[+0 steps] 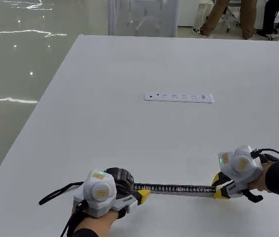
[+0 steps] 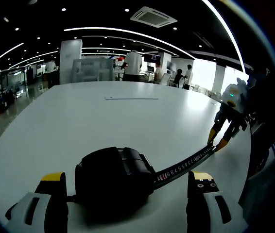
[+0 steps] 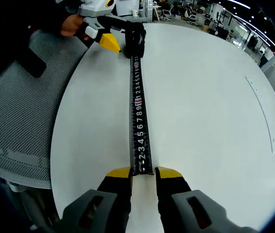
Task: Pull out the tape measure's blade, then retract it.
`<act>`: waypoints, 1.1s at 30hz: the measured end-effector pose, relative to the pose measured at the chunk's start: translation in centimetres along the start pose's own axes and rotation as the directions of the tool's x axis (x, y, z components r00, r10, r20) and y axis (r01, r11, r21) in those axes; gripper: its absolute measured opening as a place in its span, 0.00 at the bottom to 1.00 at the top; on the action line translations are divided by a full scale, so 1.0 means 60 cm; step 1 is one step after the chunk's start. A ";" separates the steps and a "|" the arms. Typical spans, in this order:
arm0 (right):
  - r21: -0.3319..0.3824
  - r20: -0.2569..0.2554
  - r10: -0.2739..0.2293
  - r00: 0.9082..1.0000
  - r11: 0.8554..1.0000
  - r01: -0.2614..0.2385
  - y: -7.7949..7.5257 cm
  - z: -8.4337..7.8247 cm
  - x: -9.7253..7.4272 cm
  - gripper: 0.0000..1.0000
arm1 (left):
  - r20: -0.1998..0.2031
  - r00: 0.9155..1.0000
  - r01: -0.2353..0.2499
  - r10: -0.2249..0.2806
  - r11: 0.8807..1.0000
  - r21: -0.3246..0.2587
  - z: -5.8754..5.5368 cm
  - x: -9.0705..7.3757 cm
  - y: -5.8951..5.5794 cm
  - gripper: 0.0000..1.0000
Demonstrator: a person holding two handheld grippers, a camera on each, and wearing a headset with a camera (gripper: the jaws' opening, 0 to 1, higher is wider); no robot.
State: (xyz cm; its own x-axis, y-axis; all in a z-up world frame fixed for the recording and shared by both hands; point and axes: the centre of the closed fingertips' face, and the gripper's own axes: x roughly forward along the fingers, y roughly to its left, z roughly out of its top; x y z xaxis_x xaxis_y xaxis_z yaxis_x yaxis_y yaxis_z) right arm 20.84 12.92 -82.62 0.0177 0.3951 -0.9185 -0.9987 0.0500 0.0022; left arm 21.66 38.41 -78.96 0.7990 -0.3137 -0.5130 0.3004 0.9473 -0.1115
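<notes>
The black tape measure case lies on the white table between the jaws of my left gripper. In the left gripper view the case sits between the yellow-tipped jaws with a gap on each side, widest on the right; my left gripper is open. The blade runs flat across the table to my right gripper. In the right gripper view that gripper is shut on the end of the blade, which leads back to the case.
A white power strip lies mid-table, beyond the grippers. A black strap trails left from the left gripper. A mesh chair stands by the table's near edge. People sit and stand beyond the far edge.
</notes>
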 end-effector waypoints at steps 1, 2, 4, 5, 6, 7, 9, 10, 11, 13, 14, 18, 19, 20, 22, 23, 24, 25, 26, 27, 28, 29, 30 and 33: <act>-0.005 0.000 0.000 1.000 1.000 0.000 0.000 0.000 0.000 0.15 | 0.000 1.000 0.002 -0.002 1.000 -0.001 0.000 0.000 -0.001 1.00; -0.014 0.001 0.010 1.000 1.000 -0.010 0.002 0.001 0.001 0.13 | 0.000 1.000 0.003 -0.003 1.000 -0.002 0.000 0.000 -0.001 0.99; -0.009 -0.003 0.008 1.000 1.000 -0.008 0.001 0.001 0.001 0.13 | 0.001 1.000 0.004 -0.004 1.000 -0.016 0.000 0.001 -0.002 0.99; -0.009 -0.007 0.009 1.000 1.000 -0.009 0.001 0.001 0.001 0.13 | -0.002 1.000 0.009 -0.009 1.000 -0.028 -0.001 0.001 -0.003 0.96; -0.009 -0.016 0.010 1.000 1.000 -0.011 0.000 0.001 0.001 0.13 | -0.002 1.000 0.010 -0.010 0.999 -0.041 -0.002 0.000 -0.002 0.93; -0.001 -0.023 0.012 1.000 1.000 -0.012 0.000 0.001 0.001 0.12 | -0.001 1.000 0.006 -0.006 0.999 -0.042 -0.001 0.000 0.000 0.91; 0.000 -0.033 0.013 0.999 1.000 -0.013 0.000 0.001 0.001 0.12 | -0.003 1.000 -0.012 0.012 0.999 -0.048 -0.004 0.001 0.008 0.90; 0.006 -0.037 0.013 0.999 1.000 -0.013 0.000 0.001 0.001 0.12 | -0.008 1.000 -0.018 0.017 0.998 -0.055 -0.006 0.002 0.012 0.88; 0.016 -0.042 0.011 0.999 1.000 -0.010 0.000 0.001 0.001 0.12 | -0.014 1.000 -0.024 0.023 0.998 -0.064 -0.009 0.003 0.016 0.86; 0.030 -0.050 0.010 0.999 1.000 -0.008 -0.001 0.001 0.002 0.12 | -0.013 0.999 -0.031 0.030 0.996 -0.082 -0.008 0.003 0.020 0.85; 0.036 -0.058 0.008 0.998 0.999 -0.006 -0.001 0.001 0.002 0.12 | -0.009 0.999 -0.042 0.041 0.994 -0.103 -0.006 0.003 0.025 0.84; 0.019 -0.093 0.009 0.996 1.000 -0.008 0.002 0.002 0.004 0.12 | -0.026 0.998 -0.052 0.049 0.992 -0.112 -0.008 0.008 0.022 0.83; 0.015 -0.103 0.010 0.995 1.000 -0.009 0.002 0.003 0.004 0.12 | -0.035 0.998 -0.058 0.054 0.988 -0.141 -0.009 0.011 0.022 0.82; 0.015 -0.109 0.011 0.994 1.000 -0.009 0.002 0.003 0.004 0.12 | -0.035 0.998 -0.064 0.059 0.986 -0.154 -0.006 0.013 0.023 0.81; 0.019 -0.118 0.012 0.993 1.000 -0.009 0.002 0.002 0.003 0.12 | -0.028 0.997 -0.079 0.075 0.982 -0.170 0.002 0.015 0.026 0.79; 0.025 -0.120 0.012 0.993 1.000 -0.009 0.002 0.001 0.003 0.12 | -0.028 0.997 -0.076 0.072 0.980 -0.186 0.004 0.015 0.024 0.76; 0.047 -0.123 0.012 0.992 0.999 -0.006 0.000 0.001 0.003 0.12 | -0.033 0.997 -0.079 0.074 0.980 -0.180 0.004 0.017 0.022 0.75; 0.053 -0.124 0.014 0.992 0.999 -0.008 -0.001 0.000 0.003 0.12 | -0.038 0.996 -0.087 0.082 0.982 -0.170 0.002 0.017 0.022 0.74; 0.044 -0.127 0.017 0.992 0.999 -0.011 0.000 -0.001 0.003 0.12 | -0.043 0.995 -0.096 0.091 0.984 -0.148 -0.001 0.017 0.021 0.74; 0.041 -0.130 0.012 0.991 0.999 -0.007 -0.001 -0.001 0.004 0.12 | -0.043 0.994 -0.109 0.104 0.986 -0.127 -0.002 0.016 0.022 0.74; 0.036 -0.135 0.012 0.991 0.999 -0.007 -0.001 -0.001 0.005 0.12 | -0.041 0.992 -0.120 0.116 0.987 -0.109 -0.001 0.016 0.024 0.74; 0.037 -0.142 0.009 0.990 0.999 -0.004 -0.001 -0.001 0.006 0.12 | -0.042 0.992 -0.127 0.123 0.985 -0.121 -0.001 0.019 0.022 0.75; 0.038 -0.147 0.007 0.989 0.999 -0.002 0.000 0.000 0.006 0.12 | -0.042 0.991 -0.135 0.131 0.981 -0.141 0.000 0.019 0.024 0.76; 0.050 -0.153 0.002 0.988 0.999 0.006 -0.002 -0.002 0.006 0.12 | -0.039 0.987 -0.160 0.156 0.971 -0.176 0.002 0.017 0.032 0.74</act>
State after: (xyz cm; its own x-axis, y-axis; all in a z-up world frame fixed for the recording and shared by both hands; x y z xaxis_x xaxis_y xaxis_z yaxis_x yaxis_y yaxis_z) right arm 20.97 12.96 -82.99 0.0086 0.2498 -0.9683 -0.9951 0.0979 0.0164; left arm 23.09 39.90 -79.60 0.8149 -0.1598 -0.5572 0.0723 0.9818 -0.1759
